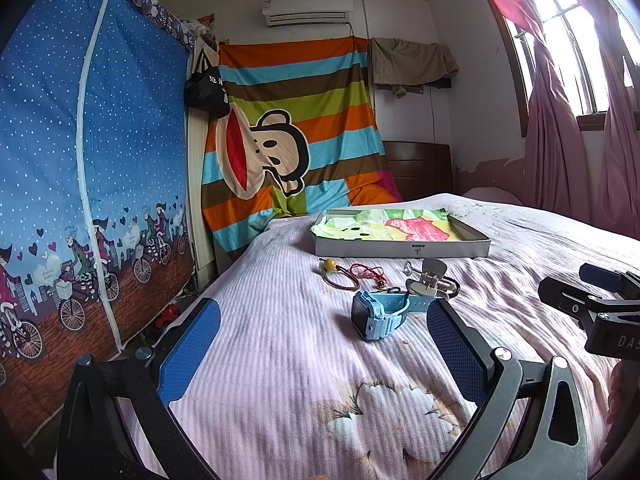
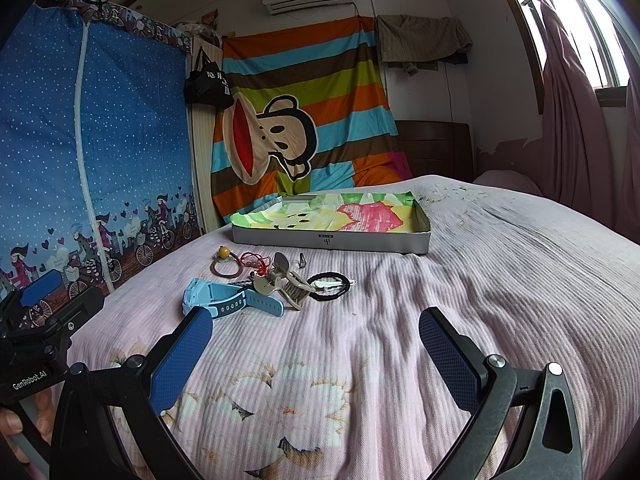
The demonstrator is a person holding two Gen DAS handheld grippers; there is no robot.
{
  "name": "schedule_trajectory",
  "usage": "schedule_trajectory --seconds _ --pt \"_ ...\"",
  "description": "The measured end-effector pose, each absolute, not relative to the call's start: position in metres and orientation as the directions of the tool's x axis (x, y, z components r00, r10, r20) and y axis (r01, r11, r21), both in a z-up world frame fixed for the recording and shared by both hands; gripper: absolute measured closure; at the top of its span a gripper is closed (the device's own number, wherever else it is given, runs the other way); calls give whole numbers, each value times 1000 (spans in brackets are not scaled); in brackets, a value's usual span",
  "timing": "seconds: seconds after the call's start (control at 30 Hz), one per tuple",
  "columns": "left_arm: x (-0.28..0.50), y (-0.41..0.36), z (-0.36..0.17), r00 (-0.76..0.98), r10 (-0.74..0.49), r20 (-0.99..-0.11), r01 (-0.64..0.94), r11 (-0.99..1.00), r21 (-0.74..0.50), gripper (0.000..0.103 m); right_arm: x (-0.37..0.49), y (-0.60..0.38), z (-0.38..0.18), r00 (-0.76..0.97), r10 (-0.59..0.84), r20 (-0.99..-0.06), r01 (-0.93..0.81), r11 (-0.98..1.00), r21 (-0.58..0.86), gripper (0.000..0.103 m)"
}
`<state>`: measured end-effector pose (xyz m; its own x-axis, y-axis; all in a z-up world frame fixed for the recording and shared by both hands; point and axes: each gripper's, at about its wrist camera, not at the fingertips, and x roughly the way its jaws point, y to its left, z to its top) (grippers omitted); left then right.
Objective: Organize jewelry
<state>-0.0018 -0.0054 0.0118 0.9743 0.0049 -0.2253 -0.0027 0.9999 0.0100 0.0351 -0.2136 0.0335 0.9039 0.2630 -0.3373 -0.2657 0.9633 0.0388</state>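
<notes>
A blue watch (image 1: pixel 380 314) (image 2: pixel 228 300) lies on the bed among small items: a brown hair tie with a yellow bead (image 2: pixel 224 264), a red cord (image 2: pixel 254 260), a beige claw clip (image 2: pixel 286 284), a black hair tie (image 2: pixel 332 285) and a small silver piece (image 2: pixel 303 259). A shallow grey box (image 1: pixel 404 246) (image 2: pixel 332 240) lined with colourful cloth stands behind them. My left gripper (image 1: pixel 322 336) is open and empty, just short of the watch. My right gripper (image 2: pixel 316 344) is open and empty, in front of the items.
The bed (image 2: pixel 440 280) has a pink striped cover. A blue fabric wardrobe (image 1: pixel 80 160) stands at the left past the bed's edge. A striped monkey cloth (image 1: pixel 288 128) hangs behind. Pink curtains (image 1: pixel 560 140) hang at the right.
</notes>
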Motion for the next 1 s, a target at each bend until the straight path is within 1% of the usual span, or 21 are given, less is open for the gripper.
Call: schedule_trajectory --seconds 0.43,0.63,0.77,1.0 --pt "-3 -6 13 974 4 -226 -2 1000 12 2 36 -214 33 904 260 -339 -262 964 39 0" --pt "0 -2 18 971 -17 -236 18 1000 0 2 38 -214 31 898 263 -353 -261 964 54 0" --pt "6 0 16 969 -26 -246 26 1000 0 2 44 -220 32 889 245 -386 -240 969 61 0" --pt "32 6 19 948 -56 -313 44 998 -44 2 75 -227 30 838 264 -478 -244 964 105 0"
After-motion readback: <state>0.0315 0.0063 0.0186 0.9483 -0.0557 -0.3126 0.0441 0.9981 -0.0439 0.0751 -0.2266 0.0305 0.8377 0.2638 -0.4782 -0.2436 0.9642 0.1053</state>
